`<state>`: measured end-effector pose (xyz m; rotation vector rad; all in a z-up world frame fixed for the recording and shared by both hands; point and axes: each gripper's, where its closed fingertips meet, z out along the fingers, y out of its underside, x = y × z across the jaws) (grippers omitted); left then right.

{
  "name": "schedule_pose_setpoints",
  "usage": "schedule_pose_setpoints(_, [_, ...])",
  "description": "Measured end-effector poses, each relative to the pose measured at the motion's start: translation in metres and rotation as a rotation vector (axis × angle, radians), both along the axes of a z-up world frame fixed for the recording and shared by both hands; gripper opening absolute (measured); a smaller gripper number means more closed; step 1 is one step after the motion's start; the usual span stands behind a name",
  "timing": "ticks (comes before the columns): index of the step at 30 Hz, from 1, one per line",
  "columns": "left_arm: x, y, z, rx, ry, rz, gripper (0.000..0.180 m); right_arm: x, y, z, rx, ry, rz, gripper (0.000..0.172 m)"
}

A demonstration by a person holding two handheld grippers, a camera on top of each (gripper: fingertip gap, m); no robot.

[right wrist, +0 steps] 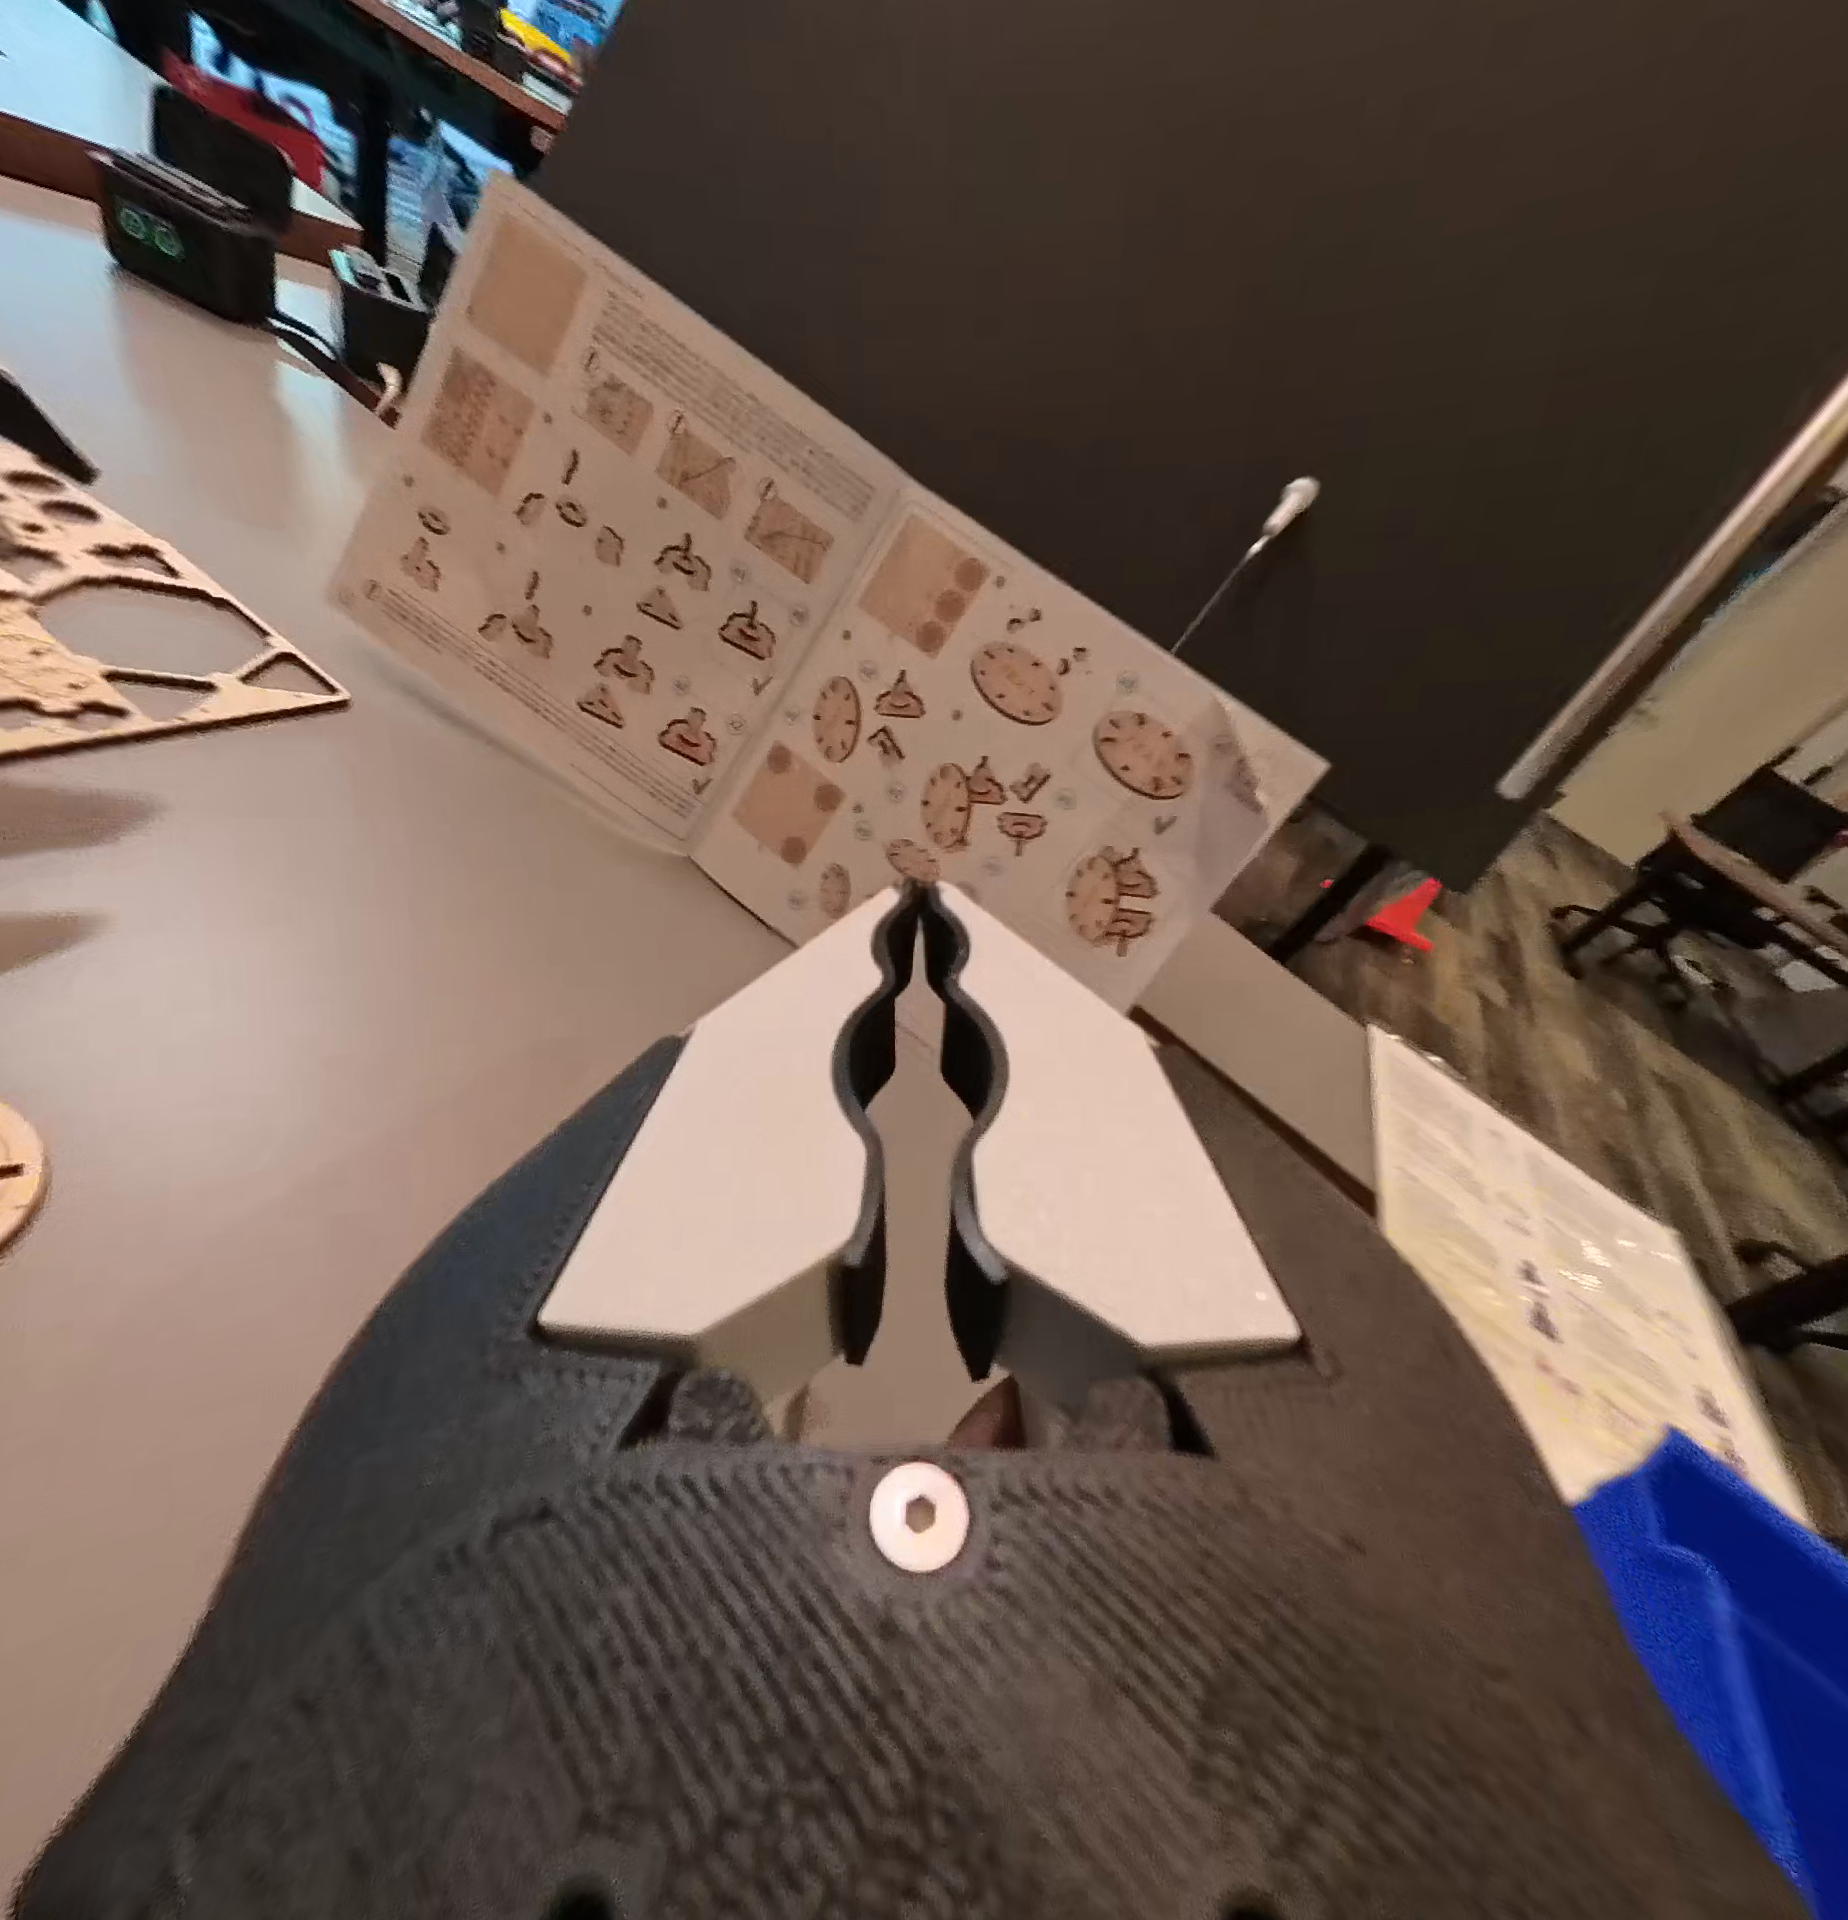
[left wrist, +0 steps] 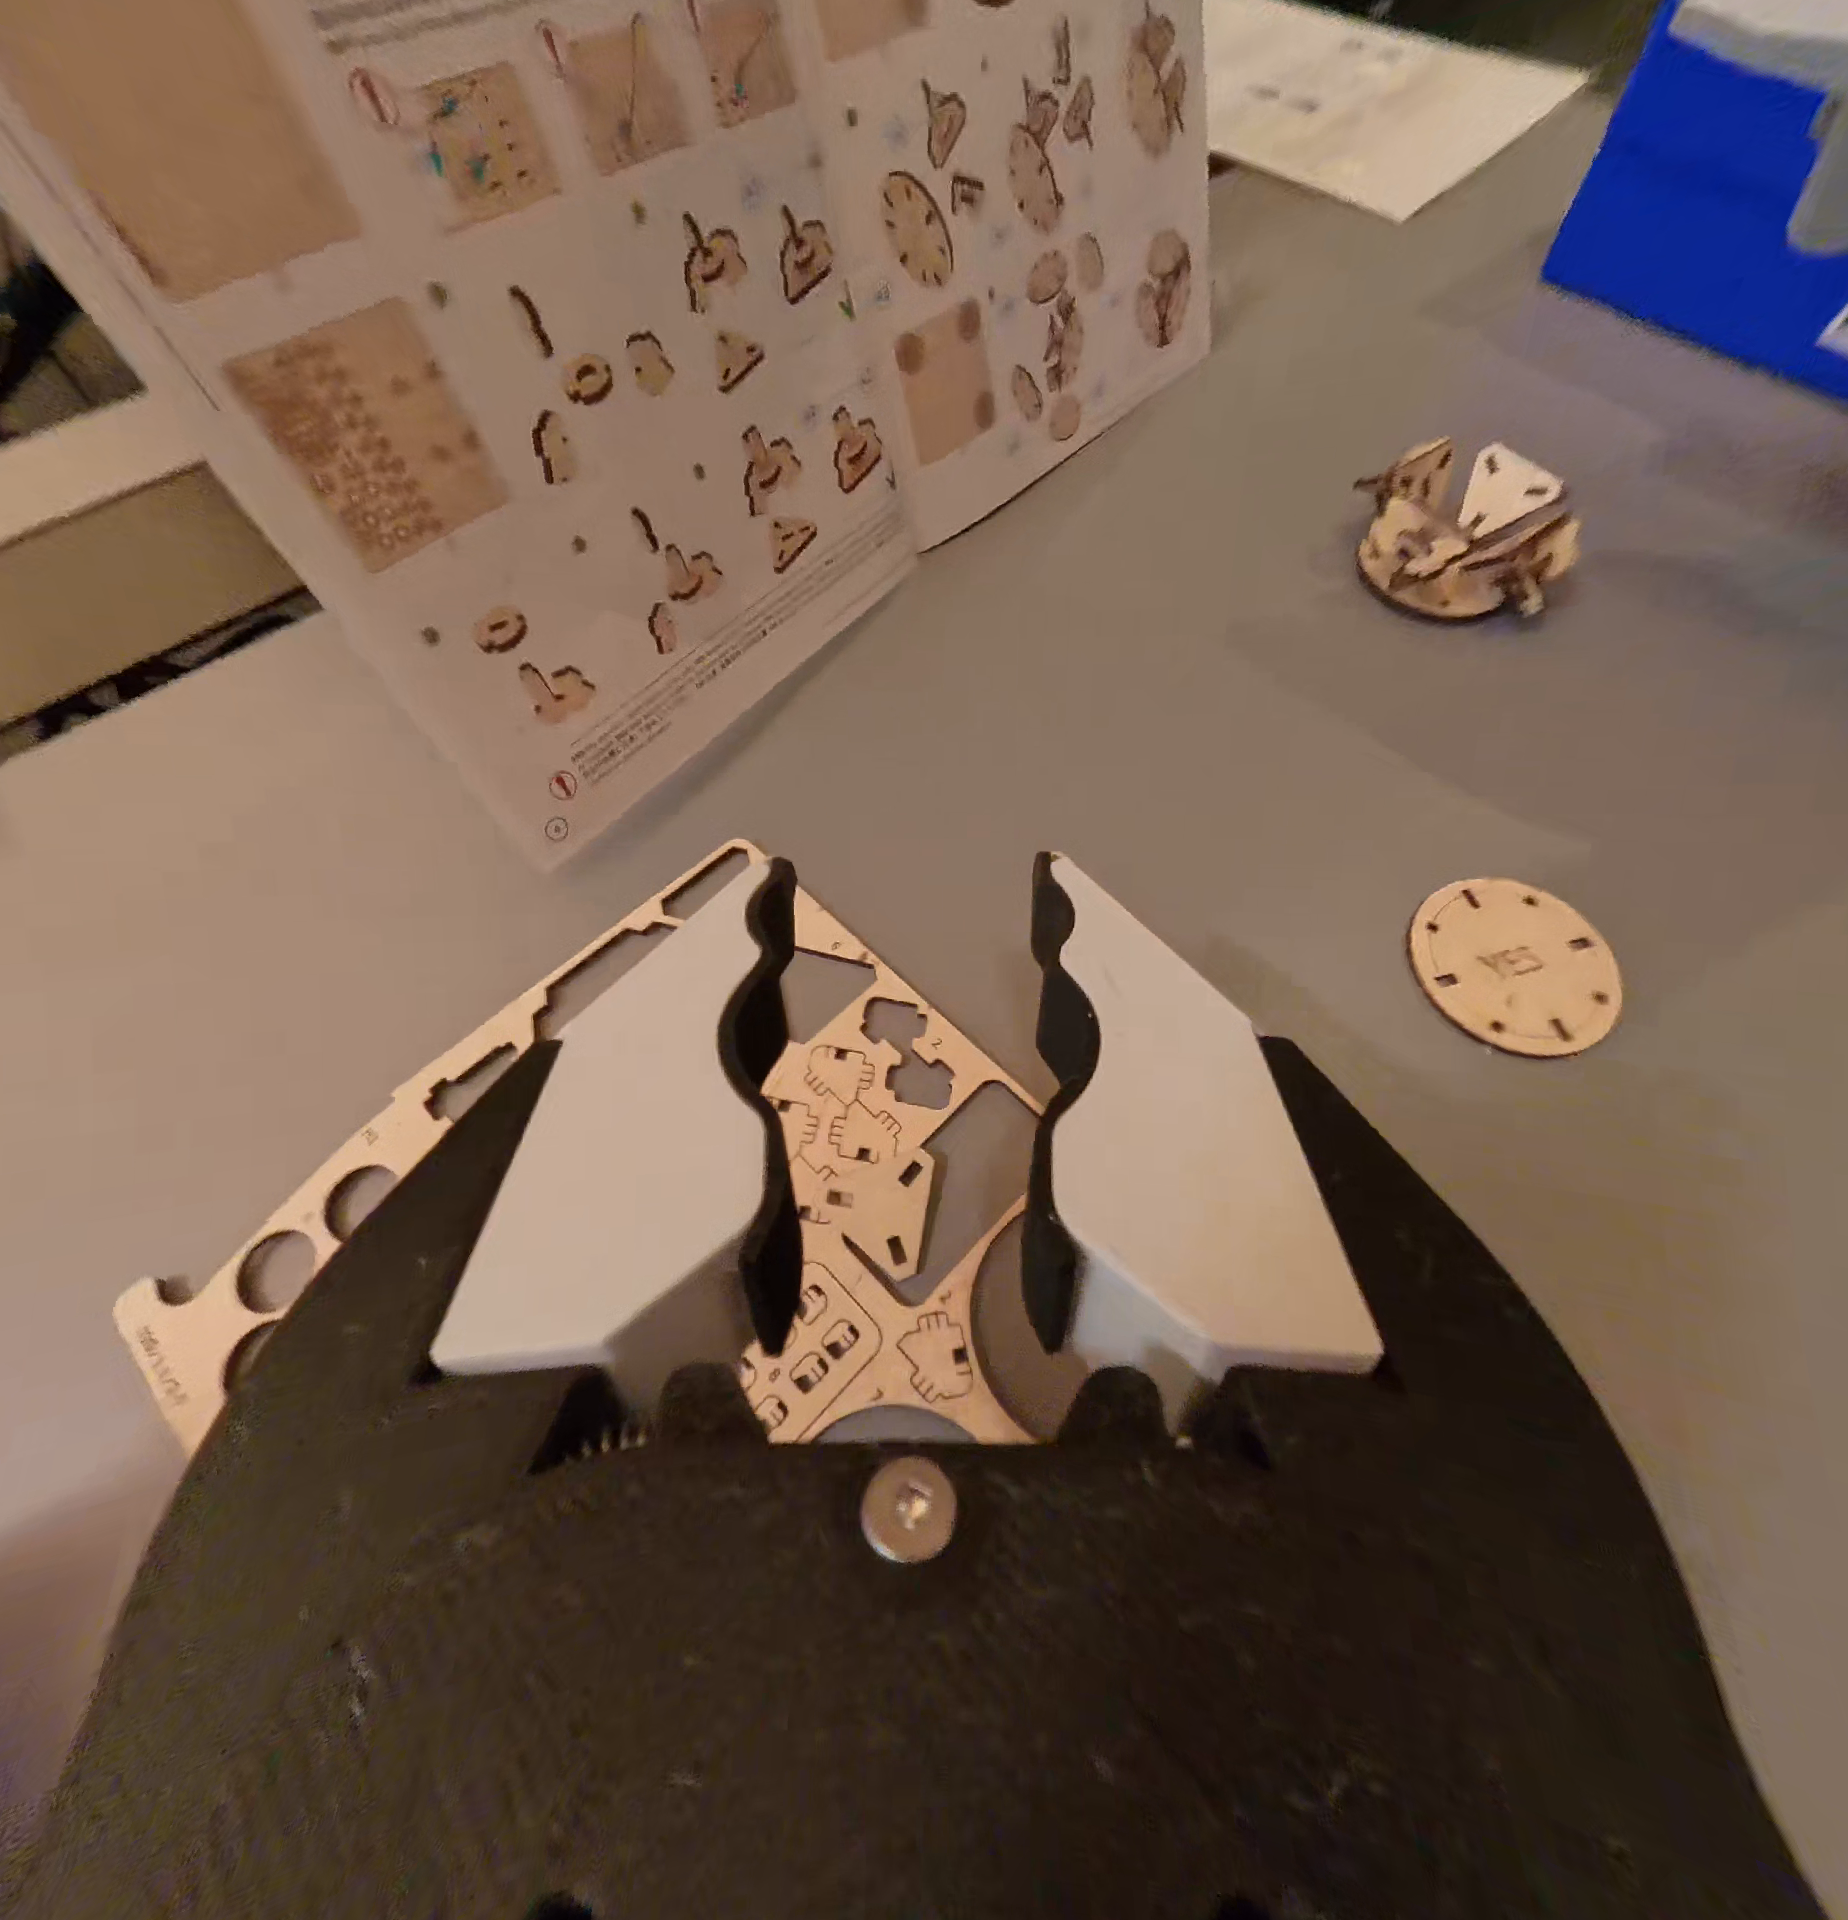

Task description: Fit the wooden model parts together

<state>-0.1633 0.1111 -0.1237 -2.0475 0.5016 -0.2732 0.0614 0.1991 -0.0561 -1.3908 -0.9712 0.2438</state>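
**Operator:** Status of both grippers?

**Guide:** Your left gripper (left wrist: 912, 868) is spread wide. It hovers over the plywood parts sheet (left wrist: 858, 1101), which lies flat on the grey table (left wrist: 1211, 727) just in front of the open instruction booklet (left wrist: 691, 416). Neither pad presses on anything. Your right gripper (right wrist: 915, 896) has its fingertips pressed together and points at the booklet's right-hand page. I cannot tell whether anything tiny sits between the tips.

**Operator:** What is built, and what is not?

**Guide:** Judging by the layout, the work is partway through.
- To the right of the booklet stands a small, partly built wooden assembly (left wrist: 1465, 530) on a round base.
- In front of that assembly, farther from the booklet, a loose round disc (left wrist: 1514, 968) with slots lies flat and apart from everything else.
- The sheet shows empty round and angular cut-outs, so several parts are out of it. Several small notched pieces sit uncut between your left fingers.

**Operator:** Anything else nearby?

**Guide:** A blue box (left wrist: 1709, 208) stands to the far right of the booklet.
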Motion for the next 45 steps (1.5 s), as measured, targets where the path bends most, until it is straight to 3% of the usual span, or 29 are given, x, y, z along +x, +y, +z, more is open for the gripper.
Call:
schedule_pose_setpoints(3, [-0.015, 0.003, 0.006, 0.055, 0.058, 0.076, 0.046, -0.019, -0.011, -0.013, -0.052, 0.040, 0.085, 0.000])
schedule_pose_setpoints(6, [-0.059, 0.004, 0.020, 0.111, 0.044, 0.285, 0.041, -0.036, -0.022, -0.023, -0.051, 0.000, 0.123, 0.001])
schedule_pose_setpoints(10, [-0.092, -0.009, 0.024, 0.145, 0.005, 0.405, 0.029, -0.044, -0.031, -0.019, 0.006, -0.036, 0.123, 0.002])
schedule_pose_setpoints(12, [-0.091, -0.016, 0.016, 0.101, -0.083, 0.382, 0.022, -0.045, -0.033, -0.018, 0.008, -0.025, 0.128, 0.002])
schedule_pose_setpoints(14, [-0.092, -0.021, 0.005, 0.054, -0.135, 0.394, 0.026, -0.044, -0.032, -0.017, 0.008, -0.007, 0.127, 0.001])
schedule_pose_setpoints(25, [-0.086, -0.038, -0.067, -0.286, 0.022, 0.431, 0.070, -0.047, -0.035, -0.017, 0.021, 0.026, 0.145, 0.000])
schedule_pose_setpoints(32, [-0.088, -0.038, -0.068, -0.288, 0.048, 0.437, 0.067, -0.056, -0.043, -0.019, 0.080, -0.033, 0.153, 0.000])
schedule_pose_setpoints(34, [-0.084, -0.038, -0.068, -0.290, 0.038, 0.416, 0.057, -0.057, -0.044, -0.019, 0.091, -0.043, 0.153, 0.001])
schedule_pose_setpoints(45, [-0.077, -0.034, -0.060, -0.246, 0.058, 0.387, 0.056, -0.057, -0.042, -0.023, 0.082, -0.038, 0.151, 0.001])
